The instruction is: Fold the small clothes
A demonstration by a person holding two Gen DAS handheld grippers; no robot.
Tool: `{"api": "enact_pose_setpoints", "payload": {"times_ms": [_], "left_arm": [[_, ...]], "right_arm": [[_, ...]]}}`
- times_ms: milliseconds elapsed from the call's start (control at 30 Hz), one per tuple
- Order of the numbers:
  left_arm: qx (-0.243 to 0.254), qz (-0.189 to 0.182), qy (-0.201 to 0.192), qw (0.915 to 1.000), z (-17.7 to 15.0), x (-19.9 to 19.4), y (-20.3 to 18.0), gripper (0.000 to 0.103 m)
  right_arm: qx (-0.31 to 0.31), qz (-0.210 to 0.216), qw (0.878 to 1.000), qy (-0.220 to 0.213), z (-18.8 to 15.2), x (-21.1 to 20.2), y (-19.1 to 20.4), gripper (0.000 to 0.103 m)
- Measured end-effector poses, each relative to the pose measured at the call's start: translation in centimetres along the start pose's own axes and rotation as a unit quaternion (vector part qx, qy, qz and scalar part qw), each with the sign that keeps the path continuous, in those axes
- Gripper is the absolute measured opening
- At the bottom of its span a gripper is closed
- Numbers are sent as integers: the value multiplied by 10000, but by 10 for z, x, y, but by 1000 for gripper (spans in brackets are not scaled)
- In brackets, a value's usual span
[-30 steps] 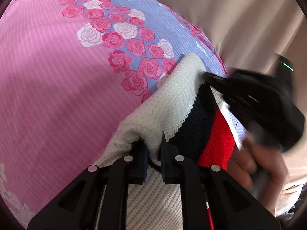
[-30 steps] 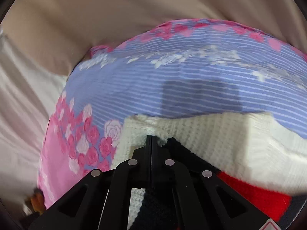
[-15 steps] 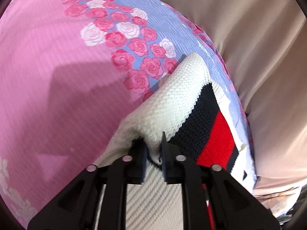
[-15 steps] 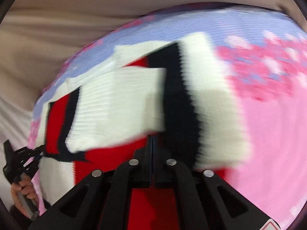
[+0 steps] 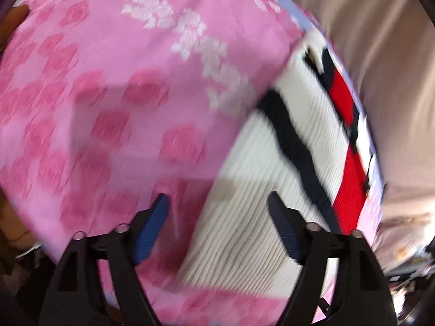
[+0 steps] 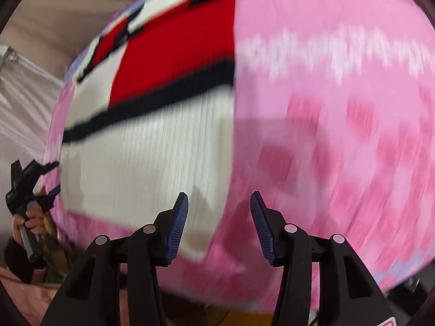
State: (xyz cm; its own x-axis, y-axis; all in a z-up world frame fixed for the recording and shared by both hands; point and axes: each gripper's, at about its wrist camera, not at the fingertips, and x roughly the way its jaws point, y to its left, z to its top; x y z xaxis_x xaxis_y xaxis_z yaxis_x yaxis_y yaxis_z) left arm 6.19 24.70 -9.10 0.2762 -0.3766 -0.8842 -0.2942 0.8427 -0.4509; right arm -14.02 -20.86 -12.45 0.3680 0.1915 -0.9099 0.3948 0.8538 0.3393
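A small knit garment (image 5: 272, 195), white with black and red stripes, lies folded flat on a pink rose-print sheet (image 5: 108, 108). It also shows in the right wrist view (image 6: 152, 149). My left gripper (image 5: 218, 203) is open and empty, above the garment's near left edge. My right gripper (image 6: 218, 203) is open and empty, above the garment's near right edge. The left gripper also shows at the far left of the right wrist view (image 6: 30, 187), held in a hand. Both views are motion-blurred.
The pink sheet (image 6: 339, 135) covers the work surface, with a lilac band at its far edge. Beige fabric (image 5: 380, 68) lies beyond it. Clutter sits past the sheet's right edge (image 5: 407, 258).
Both grippers have let go of the garment and opened. They have drawn back toward the near side, and the garment now lies folded on the sheet.
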Motion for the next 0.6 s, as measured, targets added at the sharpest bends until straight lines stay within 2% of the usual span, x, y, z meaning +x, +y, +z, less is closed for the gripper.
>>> {"api": "enact_pose_setpoints", "payload": {"times_ms": [33, 67, 100, 167, 200, 233, 267, 300, 333, 400, 500, 600], "left_arm": [[94, -40, 97, 9999, -7, 1, -2, 82], [166, -57, 94, 9998, -12, 1, -5, 82], [178, -70, 129, 9997, -14, 3, -8, 82], [62, -241, 103, 9996, -20, 7, -13, 82], [60, -191, 34, 9998, -22, 8, -15, 80], [102, -64, -100, 9999, -24, 8, -19, 64], [119, -77, -138, 9998, -26, 8, -23, 49], [71, -204, -55, 9998, -27, 9, -25, 20], [-120, -318, 13, 9994, -30, 8, -25, 9], [-363, -356, -115, 9986, -40, -5, -25, 7], [9, -232, -241, 9994, -60, -31, -39, 6], [423, -161, -44, 9990, -91, -44, -51, 6]], "right_arm": [[54, 22, 10000, 44, -13, 6, 4, 58], [3, -55, 9997, -258, -23, 4, 12, 63], [-6, 61, 9995, -308, -26, 6, 18, 68], [-65, 212, 9987, -464, -20, 12, 28, 70], [-152, 325, 9982, -489, -14, 16, 31, 69], [-213, 360, 9977, -538, -7, 18, 33, 65], [-290, 442, 9970, -568, 0, 18, 34, 45], [-344, 543, 9966, -511, 9, 21, 34, 8], [-378, 589, 9967, -415, 16, 23, 34, 9], [-472, 714, 9944, -621, 23, 7, 31, 8], [-609, 728, 9895, -1093, 25, -41, 21, 7], [-540, 631, 9890, -1223, 13, -74, -5, 7]]}}
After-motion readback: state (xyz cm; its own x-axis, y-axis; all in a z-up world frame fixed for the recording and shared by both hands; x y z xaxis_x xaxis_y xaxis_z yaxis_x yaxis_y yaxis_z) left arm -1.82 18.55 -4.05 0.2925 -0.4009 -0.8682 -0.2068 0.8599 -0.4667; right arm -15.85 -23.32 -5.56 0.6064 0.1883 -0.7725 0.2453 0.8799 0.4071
